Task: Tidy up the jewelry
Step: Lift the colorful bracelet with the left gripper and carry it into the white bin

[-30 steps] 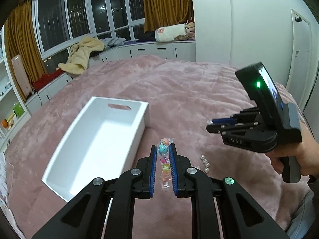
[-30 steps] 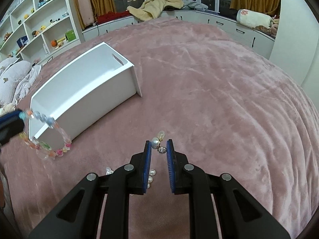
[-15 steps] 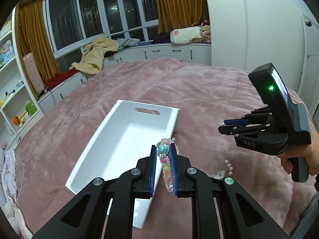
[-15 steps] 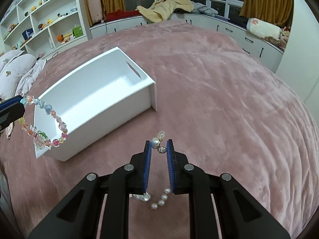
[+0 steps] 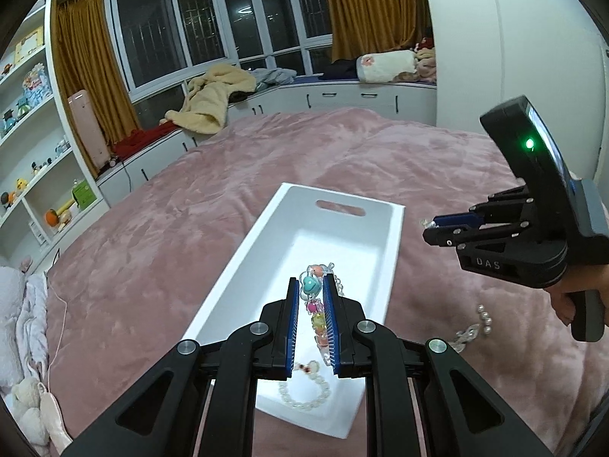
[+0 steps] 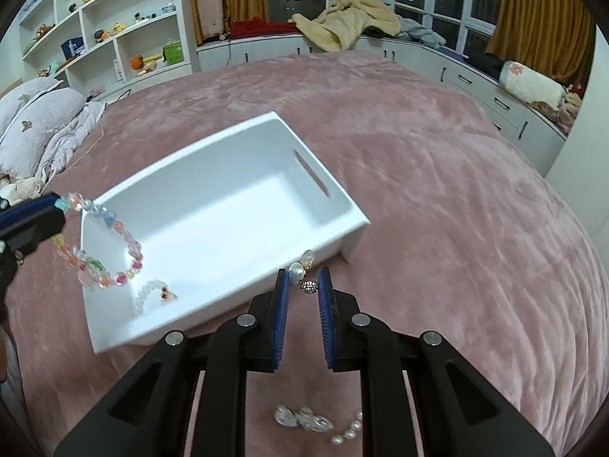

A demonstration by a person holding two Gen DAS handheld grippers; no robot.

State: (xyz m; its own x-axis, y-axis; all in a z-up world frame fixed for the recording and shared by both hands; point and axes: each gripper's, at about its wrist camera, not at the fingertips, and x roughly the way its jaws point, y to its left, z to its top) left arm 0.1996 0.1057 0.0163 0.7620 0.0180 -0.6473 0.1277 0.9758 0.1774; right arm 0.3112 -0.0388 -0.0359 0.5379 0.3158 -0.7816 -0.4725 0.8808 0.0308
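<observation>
A white tray (image 5: 392,251) lies on the pink bedspread, also in the right wrist view (image 6: 354,213). My left gripper (image 5: 313,289) is shut on a colourful bead bracelet (image 5: 316,304), which hangs over the tray's near end (image 6: 102,251). A clear bead bracelet (image 5: 304,394) lies inside the tray (image 6: 150,293). My right gripper (image 6: 304,278) is shut on a pearl earring (image 6: 298,270), held beside the tray's corner; it shows at the right of the left wrist view (image 5: 434,228).
Pearl and crystal jewelry (image 6: 316,424) lies on the bedspread (image 6: 437,190) below my right gripper, also in the left wrist view (image 5: 472,327). Pillows (image 6: 34,114) lie at the left. Shelves (image 6: 114,34) and window benches stand beyond the bed.
Both grippers have moved toward the tray. The colourful bracelet now hangs over the tray's near end, and the earring is beside the tray's corner.
</observation>
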